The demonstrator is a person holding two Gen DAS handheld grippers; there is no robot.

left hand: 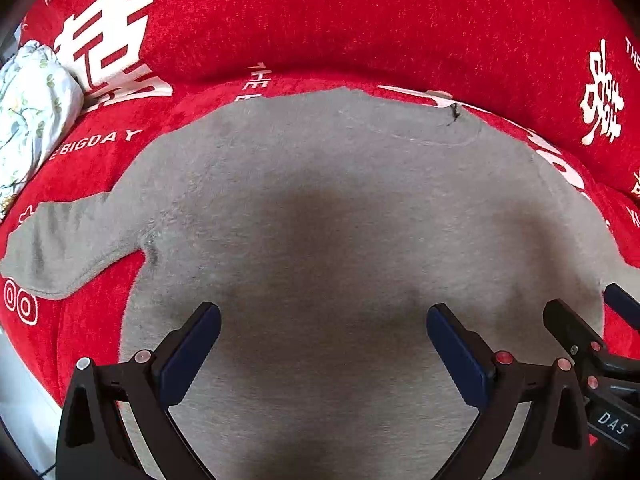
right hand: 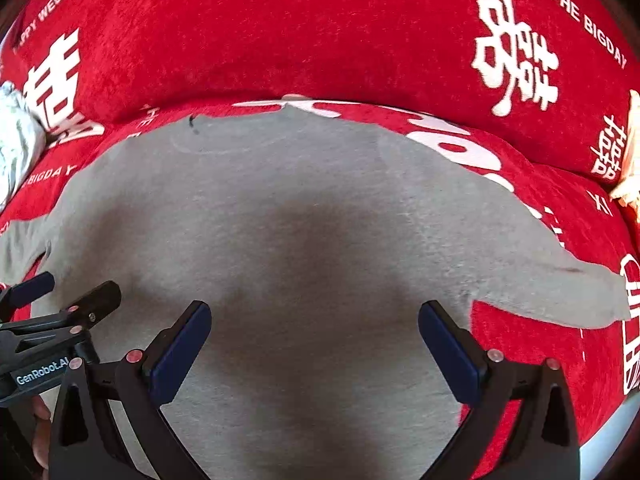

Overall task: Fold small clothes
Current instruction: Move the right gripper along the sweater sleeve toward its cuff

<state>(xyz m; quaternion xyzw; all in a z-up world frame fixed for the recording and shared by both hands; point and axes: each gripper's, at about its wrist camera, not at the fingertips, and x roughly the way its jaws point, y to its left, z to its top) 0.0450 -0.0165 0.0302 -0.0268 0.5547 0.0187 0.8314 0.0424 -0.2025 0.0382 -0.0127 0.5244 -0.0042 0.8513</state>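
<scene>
Left gripper (left hand: pixel 323 330): jaws apart, empty, above the grey long-sleeved fleece top (left hand: pixel 340 208). Right gripper (right hand: pixel 315 326): jaws apart, empty, just beside the left one. The top lies flat, sleeves outspread, on a red sofa cover with white lettering (right hand: pixel 320 32). A floral cloth bundle (left hand: pixel 30 108) lies at far left.

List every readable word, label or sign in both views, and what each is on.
"THE BIGDAY": red cover.
"WEDDING", after a half-cut word: same cover.
"GenRobot.AI": left gripper body.
"DAS": right gripper body; rest cut off.
Large white double-happiness characters: cover.
Grey shirt: no text.
</scene>
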